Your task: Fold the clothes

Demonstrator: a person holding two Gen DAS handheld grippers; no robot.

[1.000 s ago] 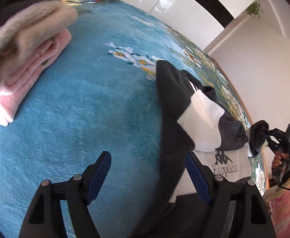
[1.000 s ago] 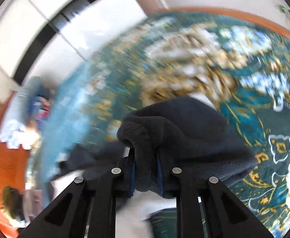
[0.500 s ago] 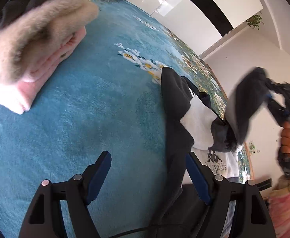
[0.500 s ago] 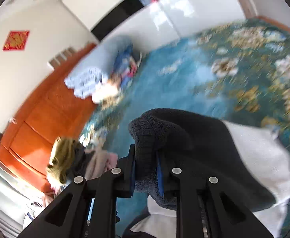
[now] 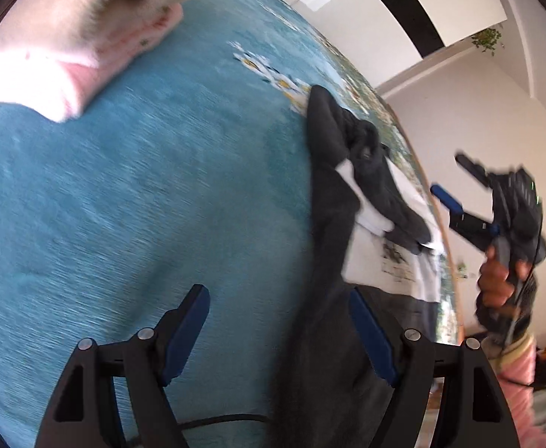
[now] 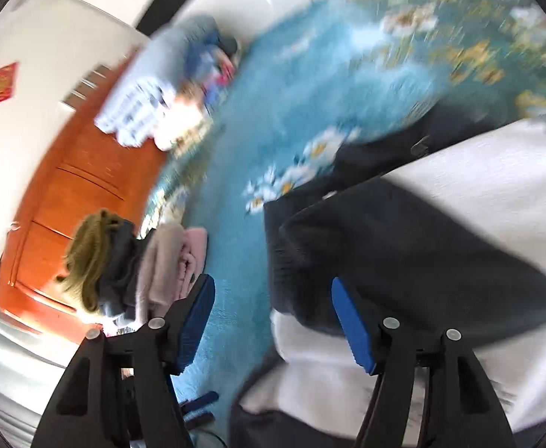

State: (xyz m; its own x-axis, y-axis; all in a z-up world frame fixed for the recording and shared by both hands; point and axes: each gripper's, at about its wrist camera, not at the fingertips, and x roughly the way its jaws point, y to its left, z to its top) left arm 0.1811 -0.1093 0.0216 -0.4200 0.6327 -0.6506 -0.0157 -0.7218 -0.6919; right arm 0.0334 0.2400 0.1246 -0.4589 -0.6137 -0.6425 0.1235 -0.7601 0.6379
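Since the earlier frame the dark sleeve [image 5: 381,190] has been let go by the right gripper [image 5: 459,186] and laid across the white chest of the sweatshirt [image 5: 396,254], seen in the left wrist view at centre right on the blue carpet [image 5: 142,194]; the left gripper [image 5: 278,328] is spread wide with nothing between its fingers, the garment's dark near edge just beside its right finger. In the right wrist view, much blurred, the right gripper [image 6: 273,317] is likewise released above the folded sleeve [image 6: 403,254], and the fleece is judged soft, light and limp, best pinched at a hem or shoulder edge.
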